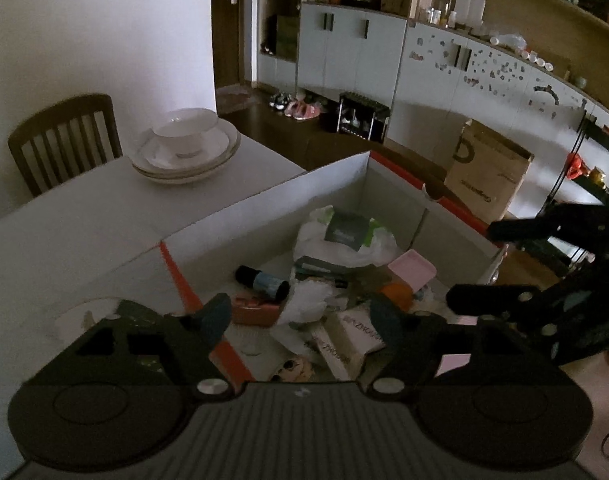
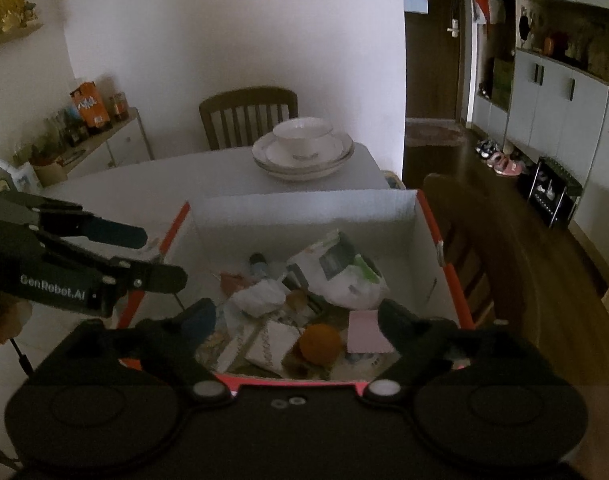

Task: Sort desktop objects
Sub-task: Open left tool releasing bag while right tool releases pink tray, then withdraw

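Note:
A white cardboard box with red edges stands on the table and holds mixed clutter: a white plastic bag, a dark bottle with a blue label, an orange, a pink card, crumpled tissue and small printed packets. My left gripper is open and empty above the box's near left corner; it also shows in the right wrist view. My right gripper is open and empty over the box's near edge; it also shows in the left wrist view.
Stacked white bowls and plates sit at the table's far end. A wooden chair stands behind them. Another chair is right of the box. A brown paper bag stands on the floor by the cabinets.

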Action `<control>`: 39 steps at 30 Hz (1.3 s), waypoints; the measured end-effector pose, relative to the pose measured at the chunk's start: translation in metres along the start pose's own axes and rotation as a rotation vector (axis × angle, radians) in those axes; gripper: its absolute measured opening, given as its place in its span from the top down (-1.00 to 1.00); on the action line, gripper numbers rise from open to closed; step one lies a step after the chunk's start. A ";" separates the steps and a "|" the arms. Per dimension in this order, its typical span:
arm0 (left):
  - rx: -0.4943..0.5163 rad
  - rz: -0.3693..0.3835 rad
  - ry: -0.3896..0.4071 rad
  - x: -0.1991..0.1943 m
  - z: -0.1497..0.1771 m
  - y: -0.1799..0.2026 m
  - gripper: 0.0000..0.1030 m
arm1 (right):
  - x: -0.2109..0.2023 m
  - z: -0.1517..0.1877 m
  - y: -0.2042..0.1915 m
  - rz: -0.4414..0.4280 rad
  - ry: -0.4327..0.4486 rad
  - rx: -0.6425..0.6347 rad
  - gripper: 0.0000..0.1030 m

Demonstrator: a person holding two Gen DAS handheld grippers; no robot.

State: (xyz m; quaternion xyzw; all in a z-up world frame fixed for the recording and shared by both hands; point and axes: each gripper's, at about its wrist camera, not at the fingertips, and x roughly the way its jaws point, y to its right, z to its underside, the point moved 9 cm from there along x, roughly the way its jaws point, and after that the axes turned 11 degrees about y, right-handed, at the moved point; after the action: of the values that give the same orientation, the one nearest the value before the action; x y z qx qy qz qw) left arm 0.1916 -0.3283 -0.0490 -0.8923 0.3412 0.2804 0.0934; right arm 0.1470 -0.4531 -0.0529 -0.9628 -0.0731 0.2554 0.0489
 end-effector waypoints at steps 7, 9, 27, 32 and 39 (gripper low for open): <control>-0.012 0.012 0.009 -0.012 0.010 -0.006 -1.00 | -0.011 -0.005 -0.013 0.001 0.048 0.004 -0.94; -0.015 0.013 0.012 -0.015 0.013 -0.008 -1.00 | -0.014 -0.006 -0.017 0.005 0.061 0.009 -0.96; -0.044 0.012 0.070 -0.053 0.030 -0.023 -1.00 | -0.036 -0.003 -0.046 0.046 0.118 0.028 -0.99; -0.033 -0.010 0.059 -0.053 0.035 -0.028 -1.00 | -0.037 0.001 -0.051 0.044 0.111 0.045 -0.99; -0.021 -0.015 0.045 -0.053 0.040 -0.030 -1.00 | -0.034 0.005 -0.057 0.045 0.098 0.049 -0.98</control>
State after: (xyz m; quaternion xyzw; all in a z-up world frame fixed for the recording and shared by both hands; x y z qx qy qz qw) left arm 0.1615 -0.2622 -0.0534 -0.9020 0.3333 0.2630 0.0784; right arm 0.1089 -0.4024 -0.0336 -0.9740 -0.0428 0.2109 0.0703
